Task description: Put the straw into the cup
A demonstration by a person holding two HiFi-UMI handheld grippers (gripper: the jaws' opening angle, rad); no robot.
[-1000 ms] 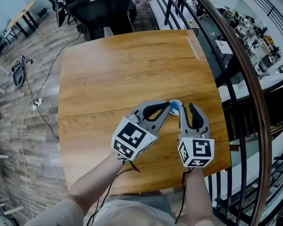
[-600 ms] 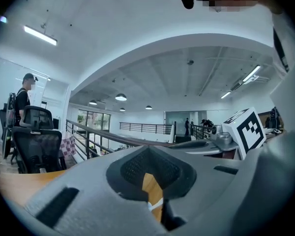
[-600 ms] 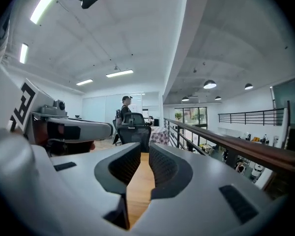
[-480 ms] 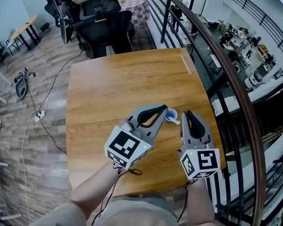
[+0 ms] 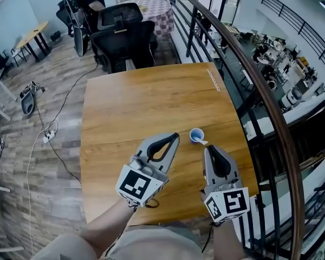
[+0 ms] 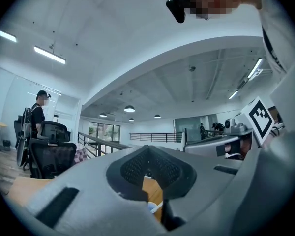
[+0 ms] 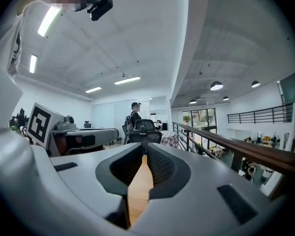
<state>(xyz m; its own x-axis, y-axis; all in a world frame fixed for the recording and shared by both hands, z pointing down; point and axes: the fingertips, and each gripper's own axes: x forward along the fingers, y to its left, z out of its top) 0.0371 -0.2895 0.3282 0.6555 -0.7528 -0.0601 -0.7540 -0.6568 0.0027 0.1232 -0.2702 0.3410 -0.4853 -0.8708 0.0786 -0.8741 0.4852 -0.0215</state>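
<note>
A small white cup (image 5: 195, 135) with a blue inside stands on the wooden table (image 5: 141, 102), right of its middle. A white straw (image 5: 203, 142) leans out of the cup toward the lower right. My left gripper (image 5: 176, 136) is shut and holds nothing, its tips a little left of the cup. My right gripper (image 5: 208, 148) is also shut and empty, just short of the cup on the near side. In the left gripper view the cup (image 6: 152, 208) and straw (image 6: 159, 208) show through the hollow under the shut left gripper's tips (image 6: 147, 149). The right gripper's tips (image 7: 143, 150) point along bare table.
A dark handrail (image 5: 244, 75) with bars runs along the table's right edge, with a drop beyond. Black office chairs (image 5: 124, 37) stand past the far edge. A white strip (image 5: 214, 80) lies at the table's far right. A person (image 7: 134, 114) stands by the chairs.
Both grippers have drawn back toward me, away from the cup. The cup, earlier between their tips, now stands free with the straw in it.
</note>
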